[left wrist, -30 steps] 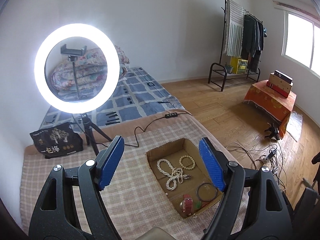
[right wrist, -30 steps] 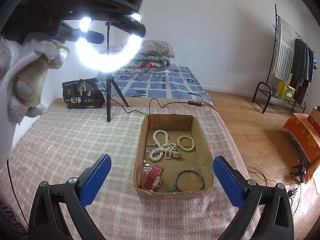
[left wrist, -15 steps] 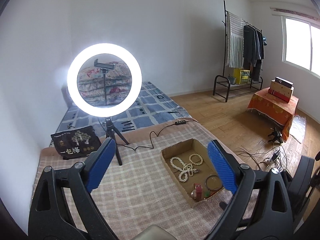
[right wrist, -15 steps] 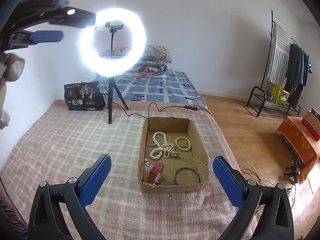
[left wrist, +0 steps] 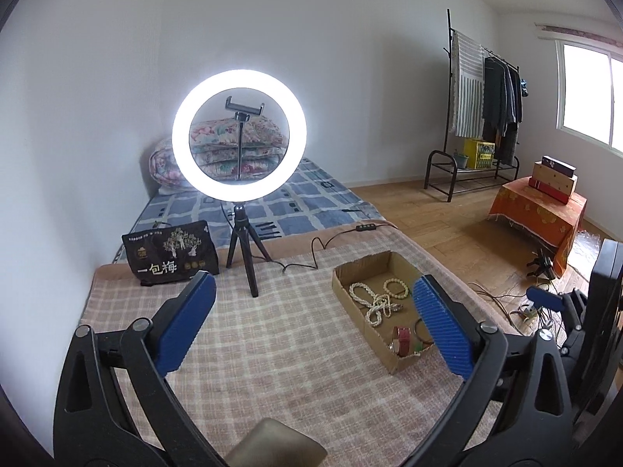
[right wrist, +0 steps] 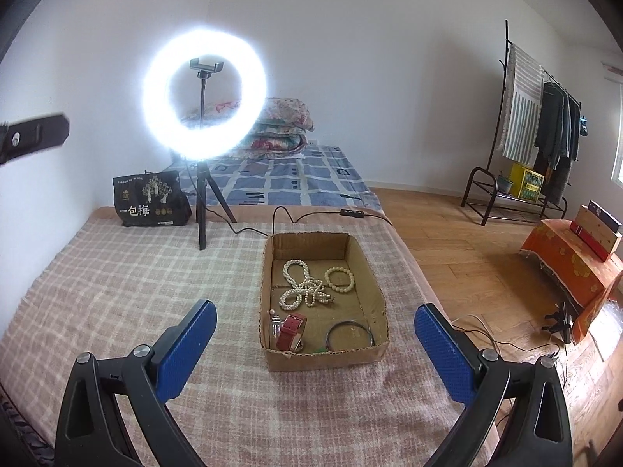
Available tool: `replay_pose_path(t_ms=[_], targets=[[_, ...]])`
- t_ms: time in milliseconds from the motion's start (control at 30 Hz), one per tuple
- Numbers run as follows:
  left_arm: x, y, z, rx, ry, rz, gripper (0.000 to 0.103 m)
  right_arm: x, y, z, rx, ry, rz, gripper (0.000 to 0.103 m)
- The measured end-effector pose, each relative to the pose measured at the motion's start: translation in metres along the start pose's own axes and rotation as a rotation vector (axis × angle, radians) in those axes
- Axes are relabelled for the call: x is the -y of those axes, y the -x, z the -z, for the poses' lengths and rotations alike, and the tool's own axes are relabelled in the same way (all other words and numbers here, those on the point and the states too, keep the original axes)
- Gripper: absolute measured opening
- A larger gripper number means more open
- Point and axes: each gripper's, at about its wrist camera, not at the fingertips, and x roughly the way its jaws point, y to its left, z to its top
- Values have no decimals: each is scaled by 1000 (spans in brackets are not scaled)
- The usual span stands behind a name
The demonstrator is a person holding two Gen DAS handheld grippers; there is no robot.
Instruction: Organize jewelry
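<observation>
Left tongs: blue pads spread wide, nothing between, raised above checked blanket. Right tongs: likewise parted and bare, poised just short of cardboard box. Box open-topped, lying on blanket; inside: long pearl necklace tangled at centre, bead bracelet just beside it toward far right, red-strapped watch at near left corner, dark bangle at near right. Behind box: lit ring light on tripod, cable trailing; black bag at far left of blanket.

Each gripper has black arms, silver screws, textured blue pads.
</observation>
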Motion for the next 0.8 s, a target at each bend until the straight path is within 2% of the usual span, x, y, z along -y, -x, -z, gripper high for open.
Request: replay_pose_path(t_ms=[300,433,567,800], targets=[[-3,6,21,-8,-44,-6,103,4,10,3,34,-37,41,103],[2,5,31,-44,-51,19,103,9,9,6,33,-69,56,103],[10,0,40,-70,-83,14,103,12,5,8,31,-87,66,103],[20,-7,52,-112,-102,31,103,6,2,10,29,-53,89,103]])
